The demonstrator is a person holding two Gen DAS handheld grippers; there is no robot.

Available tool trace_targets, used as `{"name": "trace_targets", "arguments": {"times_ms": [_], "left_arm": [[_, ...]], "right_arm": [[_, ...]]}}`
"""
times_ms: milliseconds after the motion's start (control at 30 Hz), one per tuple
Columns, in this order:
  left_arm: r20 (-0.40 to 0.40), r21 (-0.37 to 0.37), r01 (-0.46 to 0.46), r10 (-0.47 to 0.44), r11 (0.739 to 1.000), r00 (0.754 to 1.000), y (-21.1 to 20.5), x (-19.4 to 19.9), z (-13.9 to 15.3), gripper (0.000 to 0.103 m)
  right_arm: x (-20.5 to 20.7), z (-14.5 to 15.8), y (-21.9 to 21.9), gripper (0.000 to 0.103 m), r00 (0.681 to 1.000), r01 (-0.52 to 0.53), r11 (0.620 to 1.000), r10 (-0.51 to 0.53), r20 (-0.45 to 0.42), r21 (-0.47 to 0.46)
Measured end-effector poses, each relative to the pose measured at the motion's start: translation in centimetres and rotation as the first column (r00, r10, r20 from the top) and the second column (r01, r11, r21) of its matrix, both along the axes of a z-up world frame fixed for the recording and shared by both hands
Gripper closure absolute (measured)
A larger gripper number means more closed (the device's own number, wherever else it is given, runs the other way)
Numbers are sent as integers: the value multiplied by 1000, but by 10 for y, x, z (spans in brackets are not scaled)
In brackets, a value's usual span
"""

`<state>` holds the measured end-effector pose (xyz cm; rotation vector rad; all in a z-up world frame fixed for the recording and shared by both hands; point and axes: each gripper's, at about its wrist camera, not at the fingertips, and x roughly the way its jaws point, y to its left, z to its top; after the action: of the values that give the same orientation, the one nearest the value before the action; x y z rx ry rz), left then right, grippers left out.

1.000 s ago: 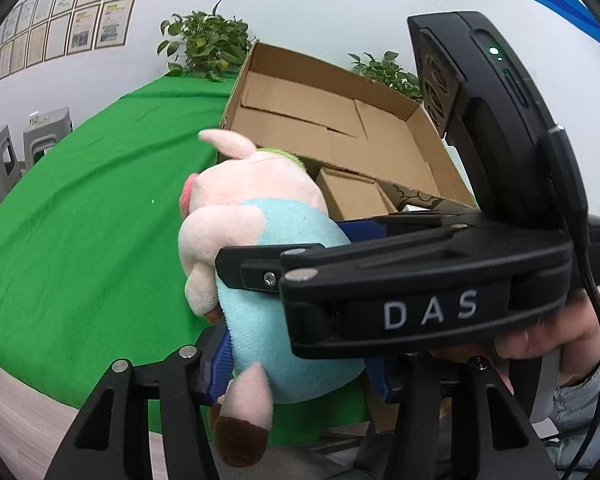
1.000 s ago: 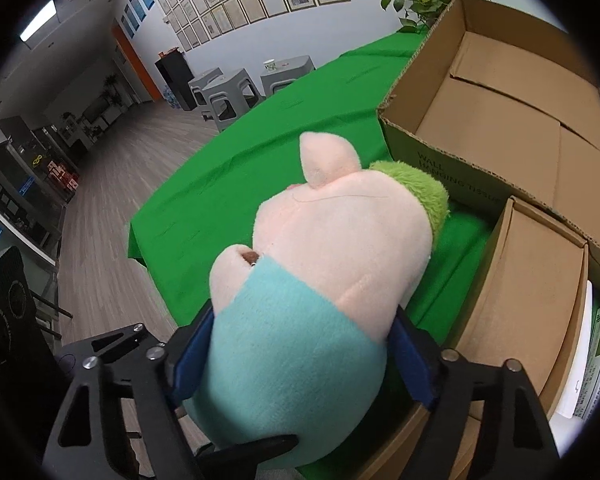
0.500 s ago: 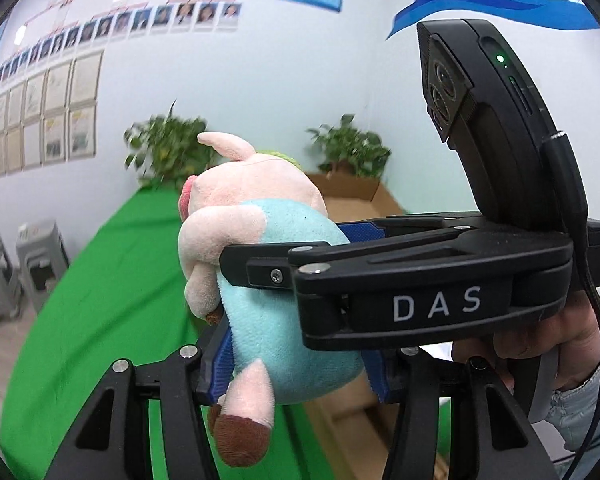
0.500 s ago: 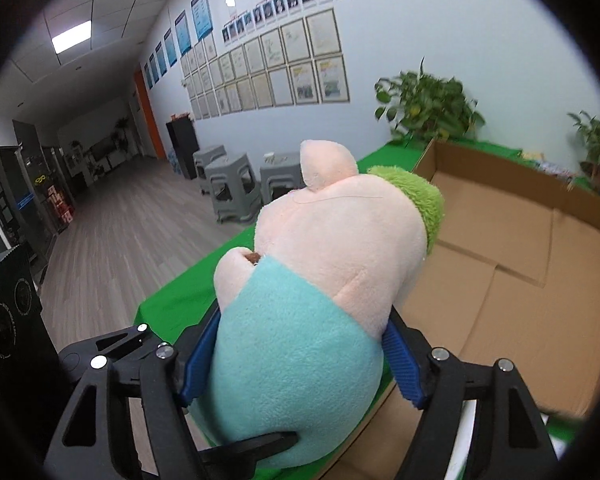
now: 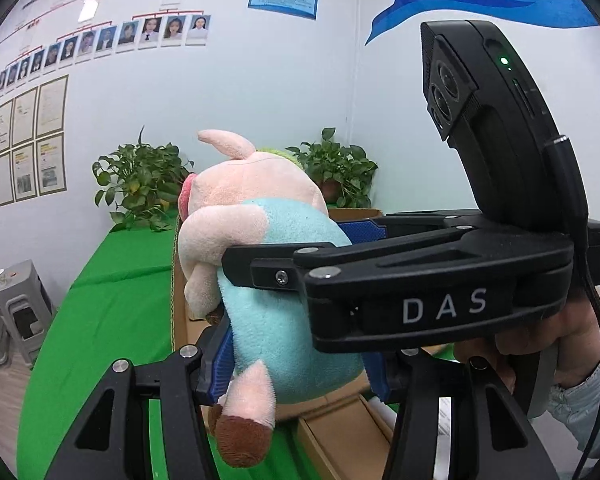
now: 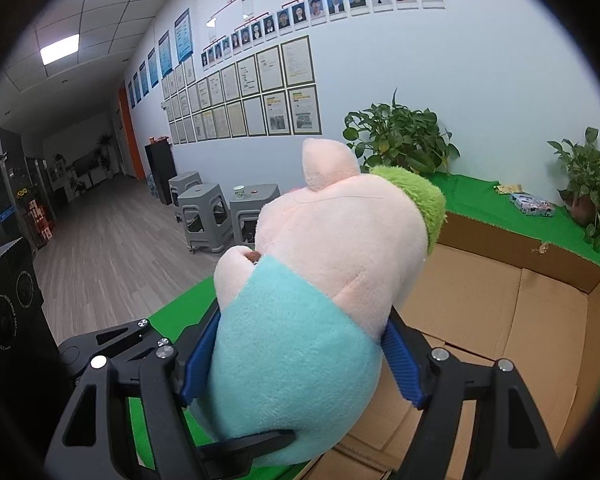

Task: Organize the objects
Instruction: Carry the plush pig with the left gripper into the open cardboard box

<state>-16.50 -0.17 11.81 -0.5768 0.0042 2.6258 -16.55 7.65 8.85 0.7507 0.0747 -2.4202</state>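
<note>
- The left gripper squeezes the toy pig low on its blue body, with a blue pad on each side of it.
- The right gripper holds the same toy pig too, and its blue pads press into the soft blue body from both sides.
- In the left camera view, the right gripper comes in from the right side and crosses in front of the pig.
- A hand in a pale sleeve holds that gripper near the right edge of the view.
- The pig is up in the air. It has a pink head, one pink ear sticking up, a fuzzy green patch on its head and a brown foot hanging down.
- Under and behind the pig is a big open cardboard box. The pig's head is over the near left part of the box.
- The box sits on a table with a green cloth on it.
- At the far edge of the table are two leafy plants in pots, and a small printed packet lies between them.
- Left of the table, on the floor, are grey plastic stools. One has a paper cup on top.
- The far wall has rows of framed papers and small photos above them.
</note>
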Motion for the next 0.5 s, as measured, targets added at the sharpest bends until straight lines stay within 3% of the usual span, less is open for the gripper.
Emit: {"name": "trace_targets", "arguments": {"times_ms": [100, 300, 500], "left_arm": [[23, 3, 9, -9, 1000, 1000, -4, -45, -8, 52], [120, -1, 14, -14, 1000, 993, 5, -93, -48, 52], [212, 2, -7, 6, 1000, 977, -3, -104, -102, 52]], "right_arm": [[-17, -10, 4, 30, 1000, 7, 1000, -7, 16, -2], [-46, -47, 5, 31, 996, 17, 1000, -16, 87, -8], [-66, -84, 0, 31, 988, -2, 1000, 2, 155, -5]]}}
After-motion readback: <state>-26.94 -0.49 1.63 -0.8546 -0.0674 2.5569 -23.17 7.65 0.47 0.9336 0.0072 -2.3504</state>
